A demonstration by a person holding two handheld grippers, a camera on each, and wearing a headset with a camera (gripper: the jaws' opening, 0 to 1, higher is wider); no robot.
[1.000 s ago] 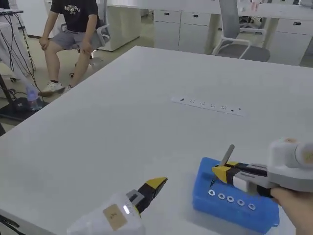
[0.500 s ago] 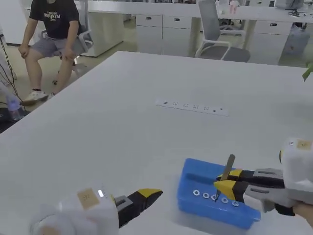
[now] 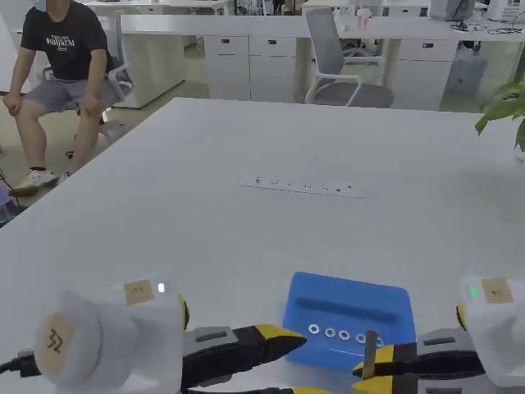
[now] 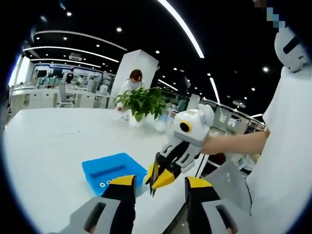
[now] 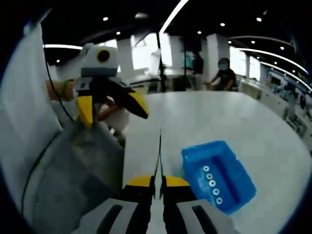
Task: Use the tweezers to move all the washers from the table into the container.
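Tweezers (image 5: 160,148): thin metal pair, clamped between the jaws of the right gripper (image 5: 159,183). The blades run up the middle of the right gripper view to a fine point. Jaws pressed in on them, yellow tips almost meeting. Whether anything sits at the point, cannot tell.

Left gripper (image 4: 160,182): jaws spread wide. Seen at lower left of the head view, yellow-black tips pointing right toward the container.

Container (image 5: 231,183): shallow blue tray, flat on the table (image 3: 246,238). Lower centre of the head view, close to both grippers' tips. Right of the tweezers in the right gripper view.

Washers (image 5: 211,184): five small rings in a single row inside the container, along its lower edge in the head view.

Power strip (image 3: 302,185): white, lying mid-table, well above the container in the head view.

Person (image 3: 57,49): seated, upper left of the head view, off the table.

Office chair (image 3: 340,61): grey, top centre, behind the table.

Plant (image 3: 502,107): green leaves at the right edge of the head view.
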